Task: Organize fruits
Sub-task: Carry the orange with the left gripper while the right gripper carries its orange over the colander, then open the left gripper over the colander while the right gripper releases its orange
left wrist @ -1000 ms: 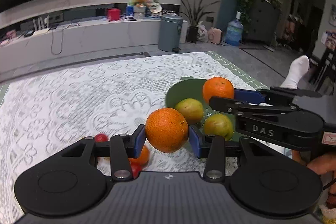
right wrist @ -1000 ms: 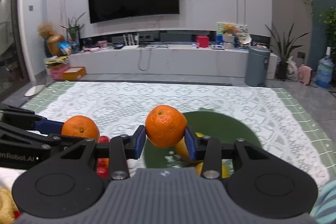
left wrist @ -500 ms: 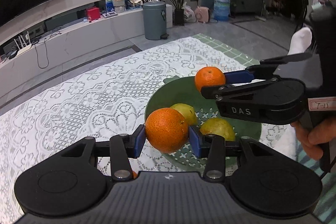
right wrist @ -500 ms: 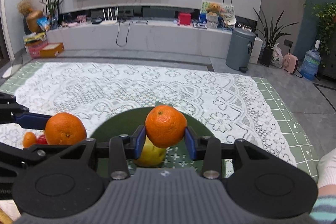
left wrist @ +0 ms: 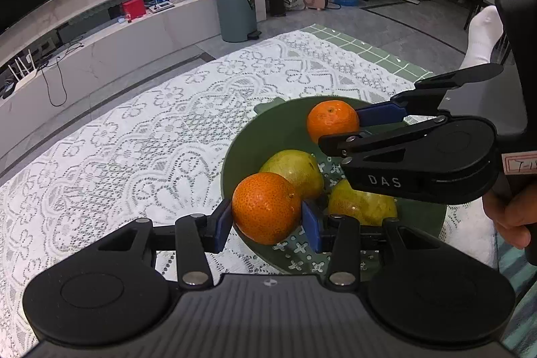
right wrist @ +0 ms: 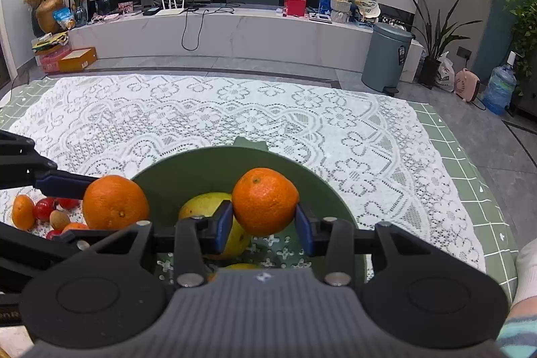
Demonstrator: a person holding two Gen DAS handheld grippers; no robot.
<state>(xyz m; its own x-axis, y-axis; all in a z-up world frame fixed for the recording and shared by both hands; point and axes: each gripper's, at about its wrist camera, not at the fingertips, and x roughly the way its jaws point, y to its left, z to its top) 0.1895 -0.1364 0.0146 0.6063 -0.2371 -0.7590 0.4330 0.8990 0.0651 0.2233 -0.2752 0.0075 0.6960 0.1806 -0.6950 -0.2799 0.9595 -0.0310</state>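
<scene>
Almost home: two round orange tangerines hang over the deep green bowl (left wrist: 248,140).

Left gripper (left wrist: 266,222) clamps one tangerine (left wrist: 266,212) above the near rim; right gripper (right wrist: 264,218) pinches the other (right wrist: 265,201) over two yellow-green pears (left wrist: 293,168). Released too high, either could bounce off the pears and roll onto the white lace tablecloth (left wrist: 134,136).

Lace-covered table (right wrist: 235,109) bearing green bowl (right wrist: 208,166), small fruits (right wrist: 43,210)
</scene>
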